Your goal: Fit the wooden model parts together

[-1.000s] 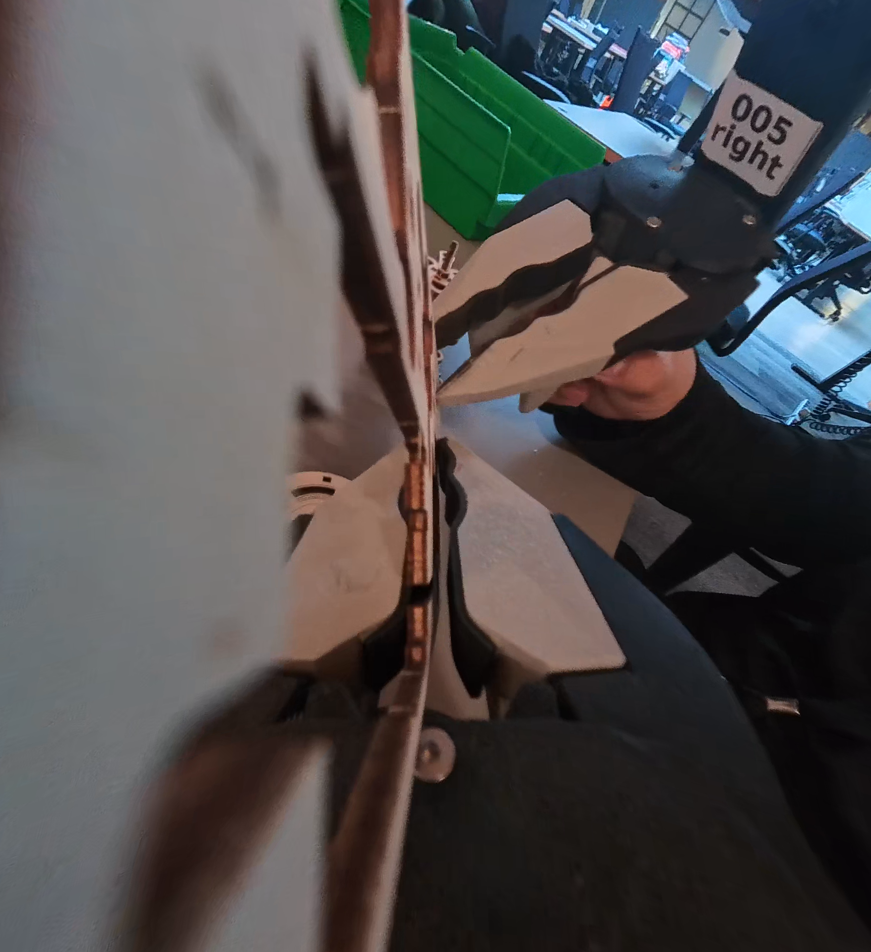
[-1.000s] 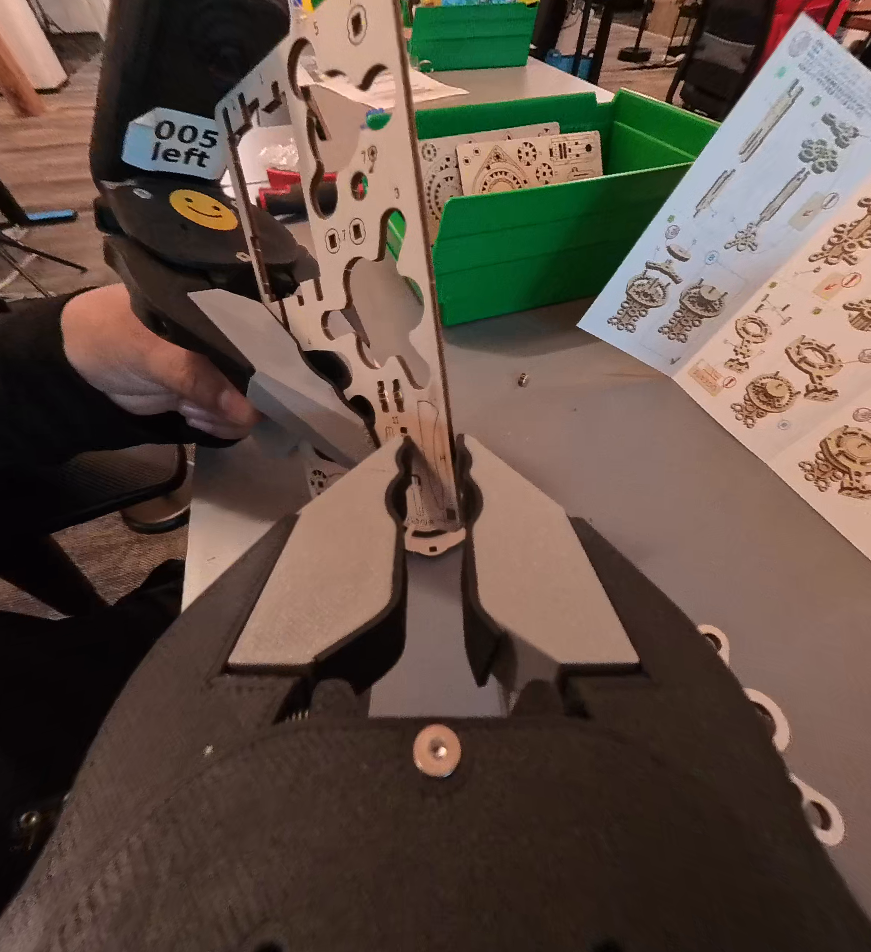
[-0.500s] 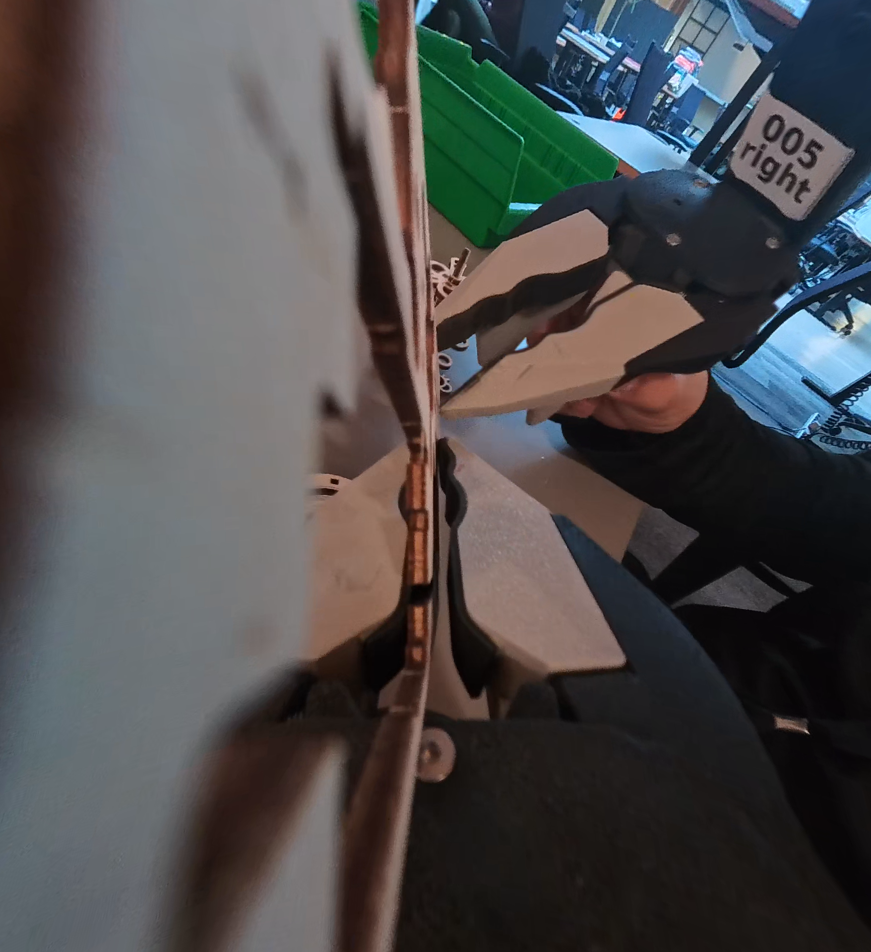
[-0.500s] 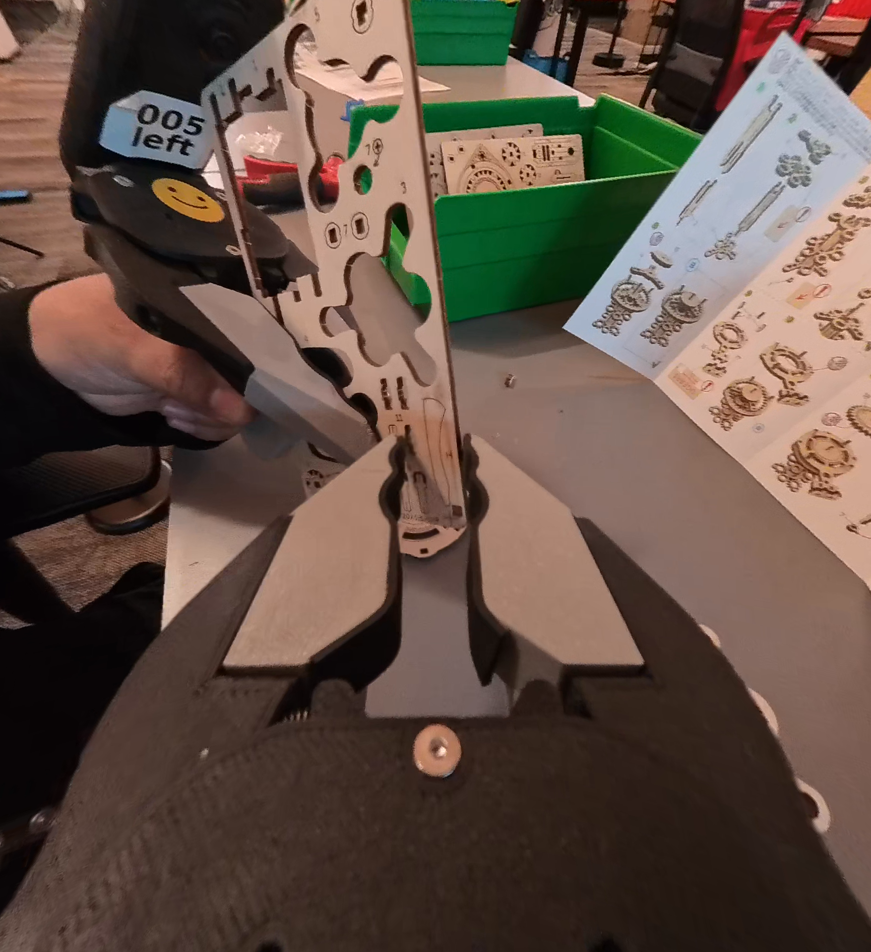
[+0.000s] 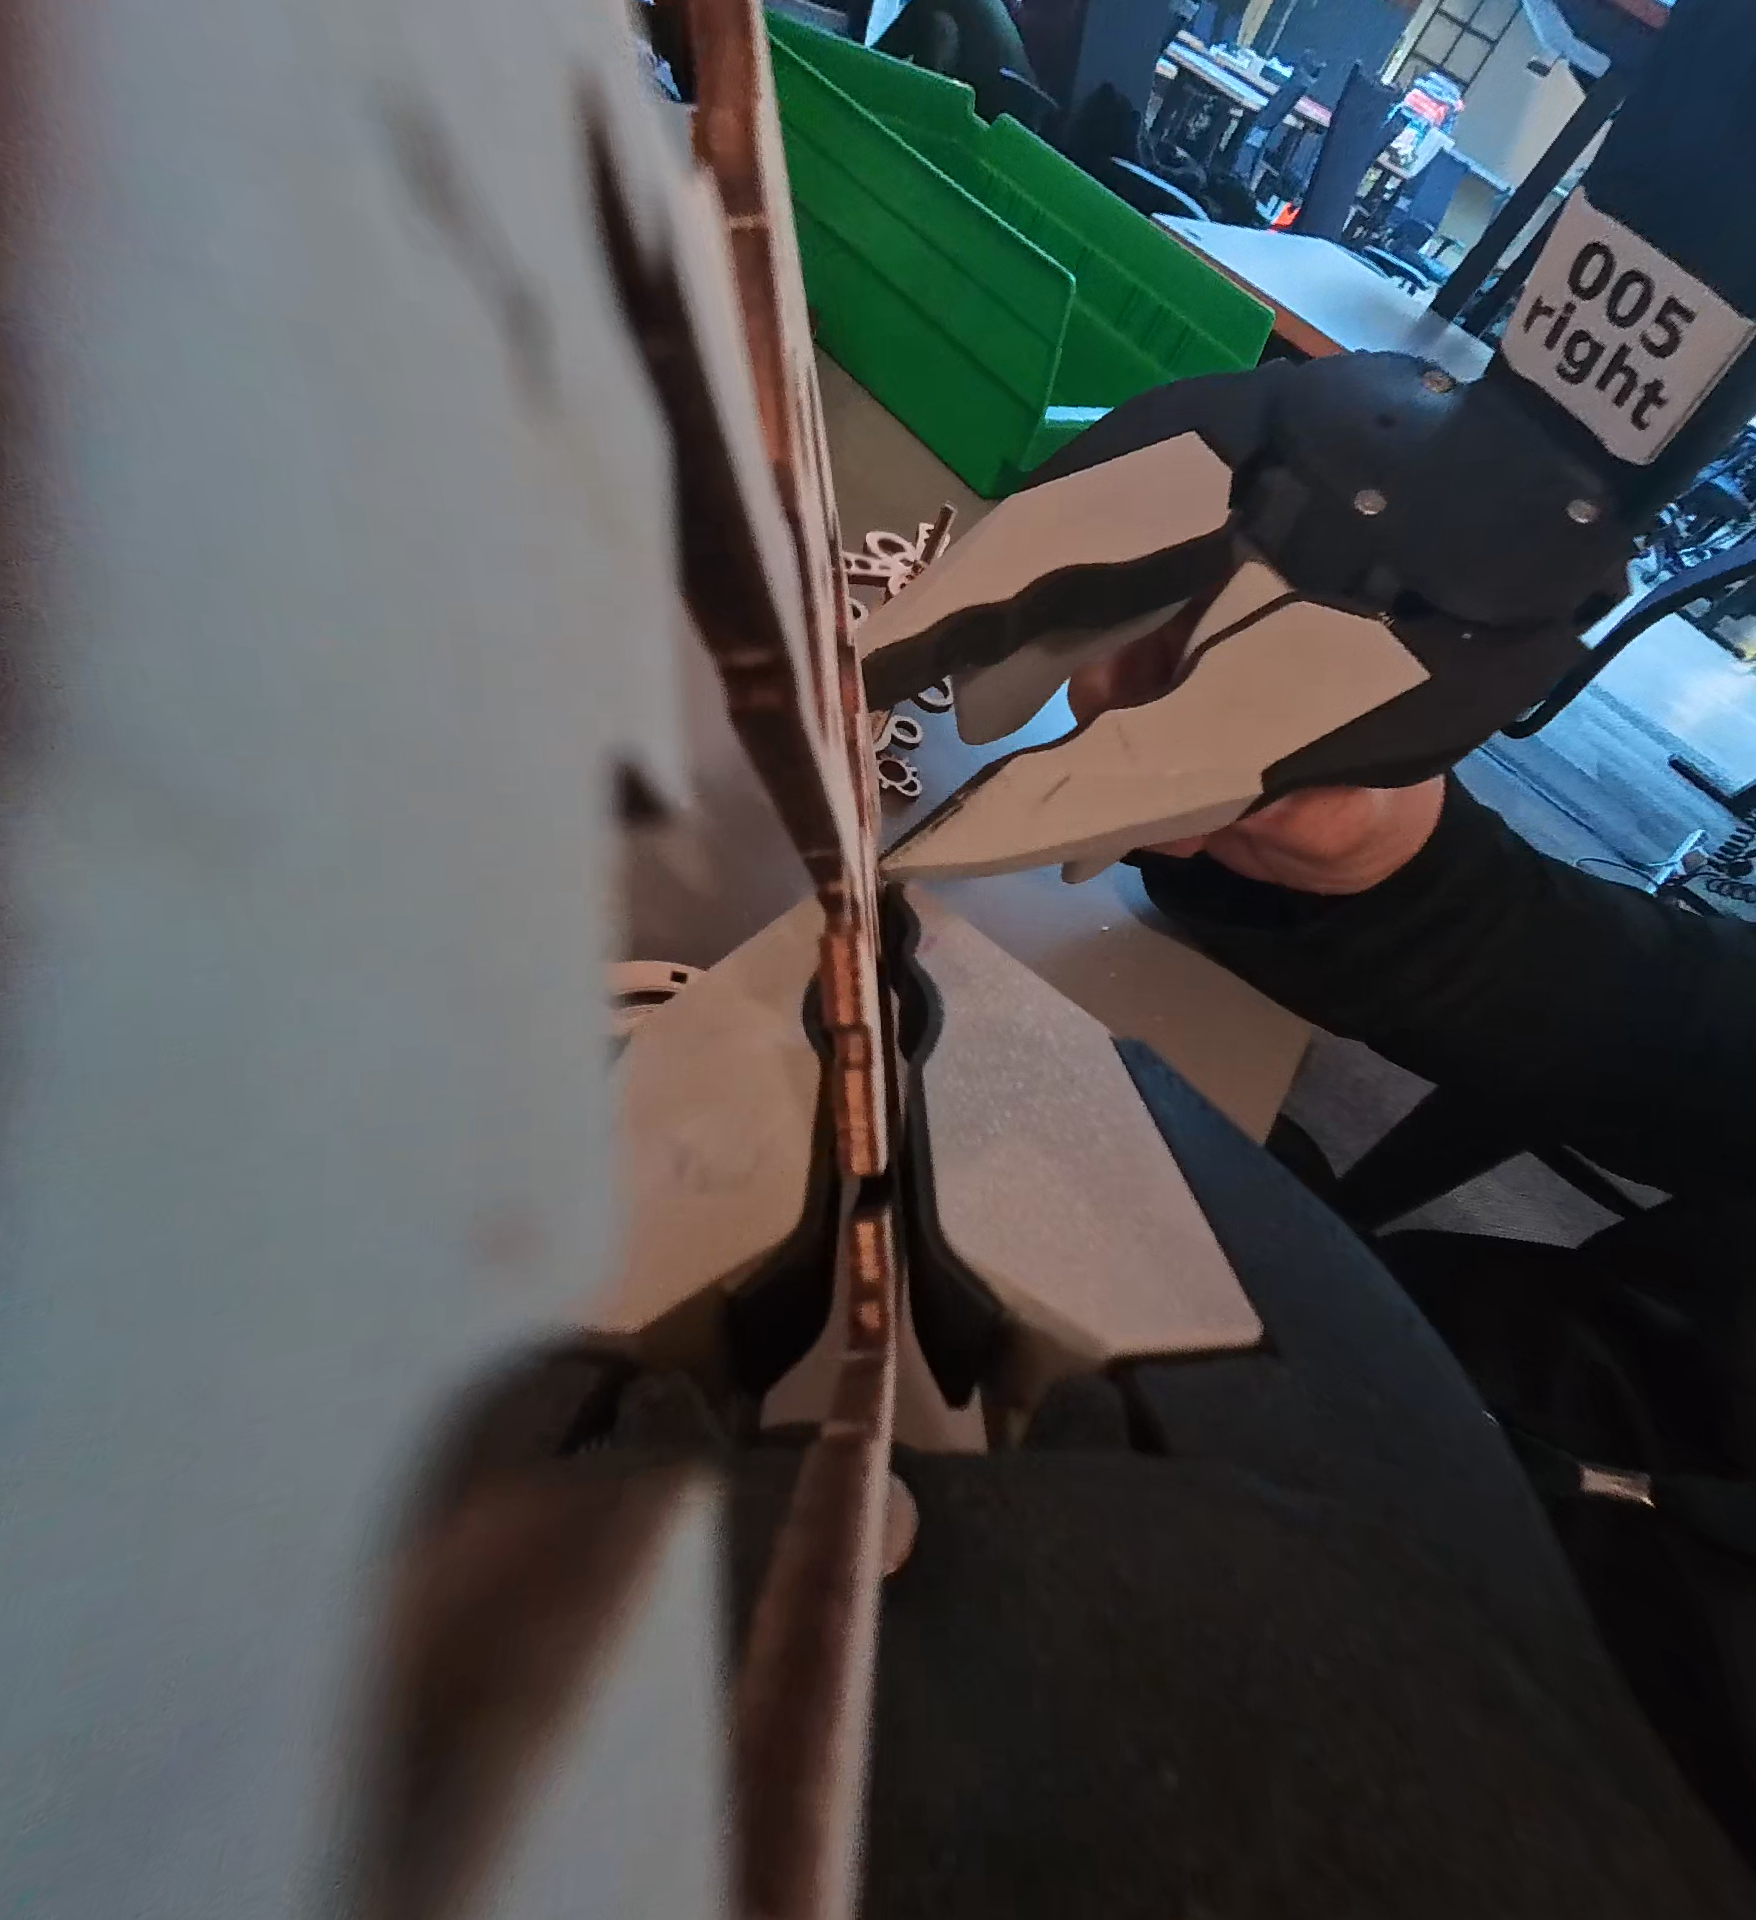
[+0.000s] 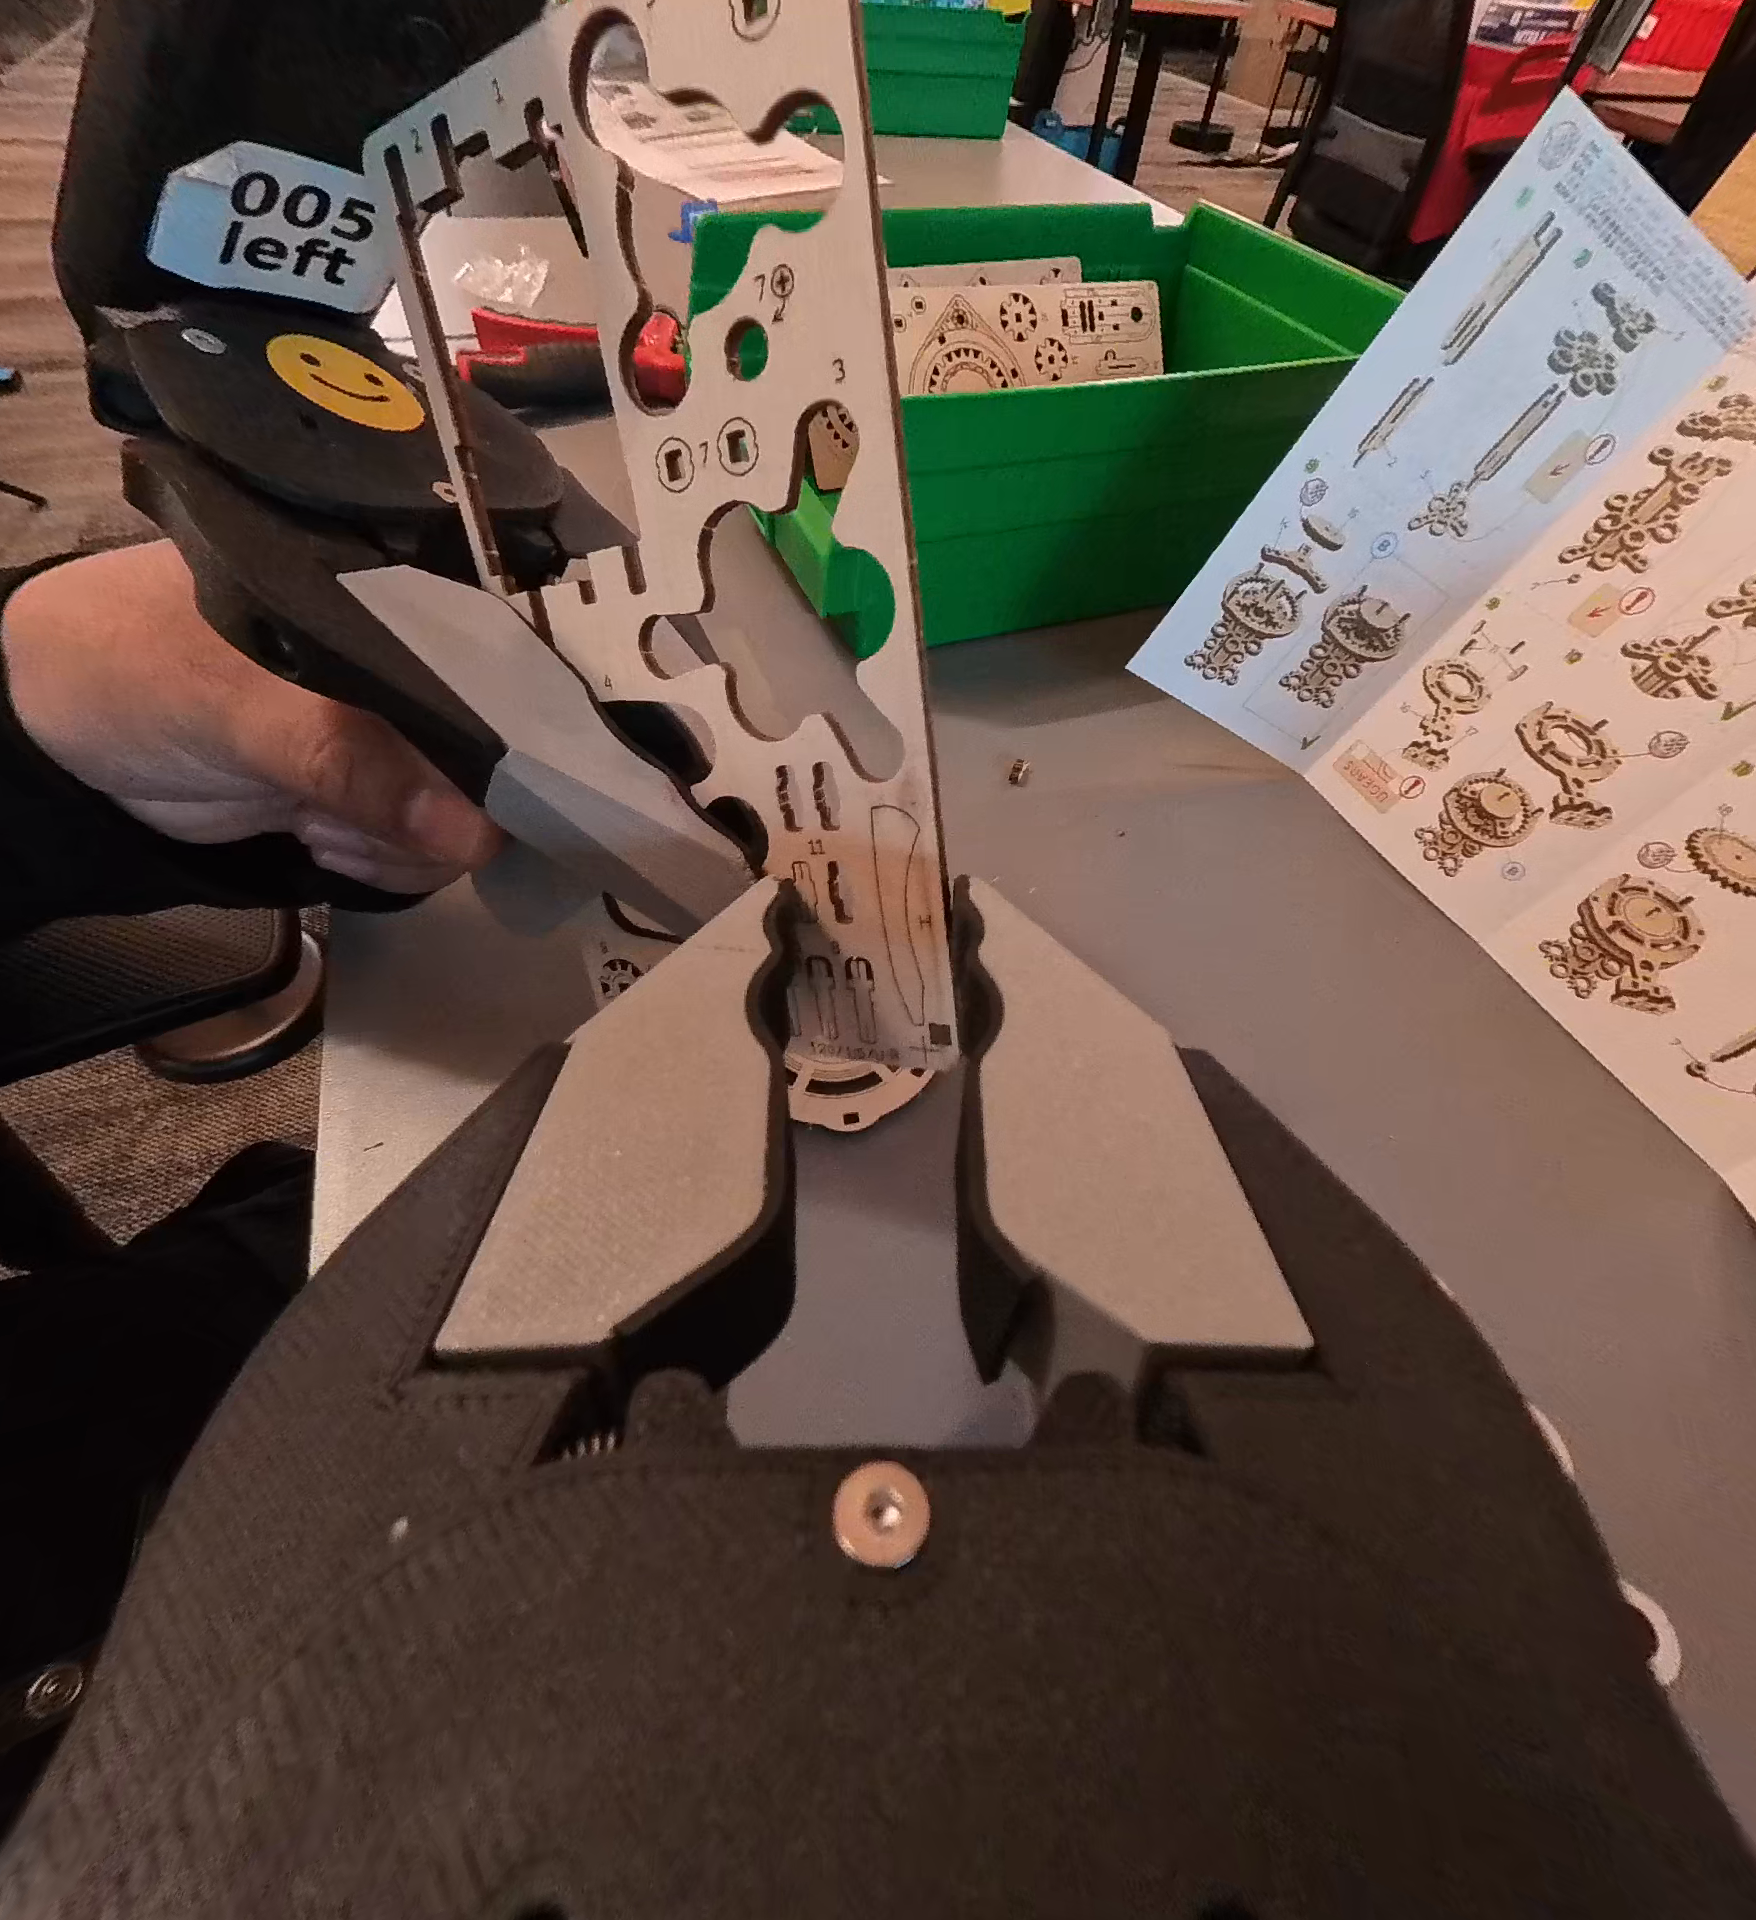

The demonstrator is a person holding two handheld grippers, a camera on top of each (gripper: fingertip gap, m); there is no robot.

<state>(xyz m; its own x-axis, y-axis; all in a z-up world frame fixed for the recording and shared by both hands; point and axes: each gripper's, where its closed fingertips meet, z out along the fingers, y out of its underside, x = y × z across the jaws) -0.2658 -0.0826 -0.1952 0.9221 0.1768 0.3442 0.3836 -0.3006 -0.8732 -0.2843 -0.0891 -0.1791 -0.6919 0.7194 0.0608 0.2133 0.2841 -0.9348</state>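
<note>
A thin wooden parts sheet with many cut-outs stands upright over the grey table. My left gripper is shut on it, and in the left wrist view the sheet shows edge-on, with its blurred face filling the left side. From the right wrist view the left gripper grips the sheet's left edge low down. My right gripper is open, its fingers standing either side of the sheet's lower end. In the left wrist view its tips rest at the sheet's face.
A green bin behind holds more wooden sheets. A folded instruction sheet lies at the right. A round wooden part lies on the table under the sheet. Loose small parts lie near the bin. My two grippers' fingertips are within a few centimetres of each other.
My right gripper's jaws have spread wider and its tips sit closer to the sheet. My left gripper still holds the sheet upright.
</note>
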